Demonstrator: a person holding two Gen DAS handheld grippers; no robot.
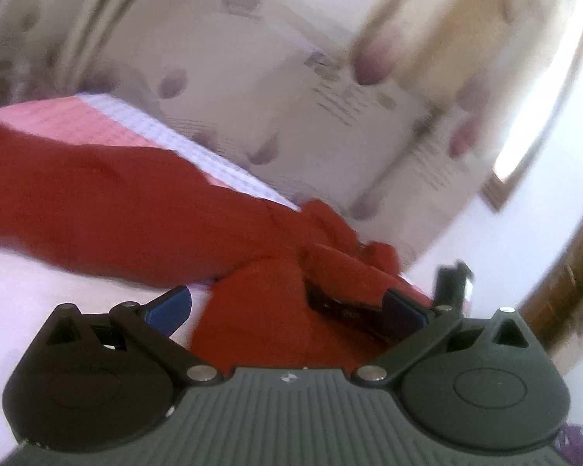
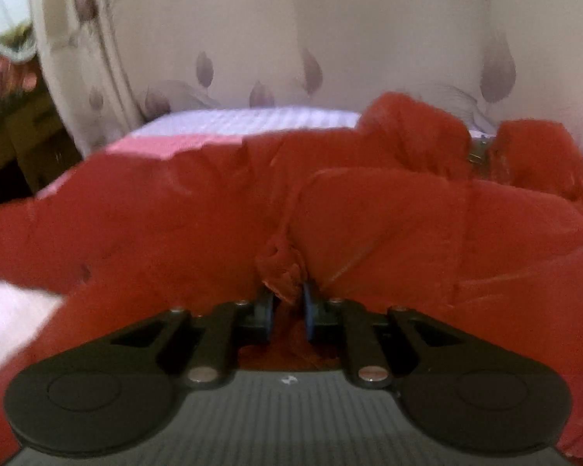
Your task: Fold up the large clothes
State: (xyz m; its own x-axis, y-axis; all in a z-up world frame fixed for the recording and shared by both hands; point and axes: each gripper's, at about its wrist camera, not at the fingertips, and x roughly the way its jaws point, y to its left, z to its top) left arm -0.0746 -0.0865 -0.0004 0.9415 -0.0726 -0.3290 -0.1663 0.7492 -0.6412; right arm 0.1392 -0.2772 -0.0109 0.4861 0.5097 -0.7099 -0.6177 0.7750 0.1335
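A large red garment (image 1: pixel 109 209) lies rumpled across the bed, blurred in both views. My left gripper (image 1: pixel 287 297) is open wide, its blue pads (image 1: pixel 171 306) far apart. A fold of the red cloth lies between them without being pinched, and a dark object (image 1: pixel 338 306) that I cannot identify sits in that fold. In the right wrist view the red garment (image 2: pixel 388 225) fills the middle, with a zipper (image 2: pixel 478 155) showing at the upper right. My right gripper (image 2: pixel 287 295) is nearly closed, its pads pinching a bunched knot of red fabric (image 2: pixel 281 268).
The bed has a pink and white checked cover (image 1: pixel 109 116) and a pale sheet (image 1: pixel 27 303). Cream pillows with purple leaf prints (image 2: pixel 311 39) stand behind it. A bright window (image 1: pixel 544 108) and brown wooden furniture (image 1: pixel 563 287) are to the right. Dark wooden furniture (image 2: pixel 23 147) stands at the left.
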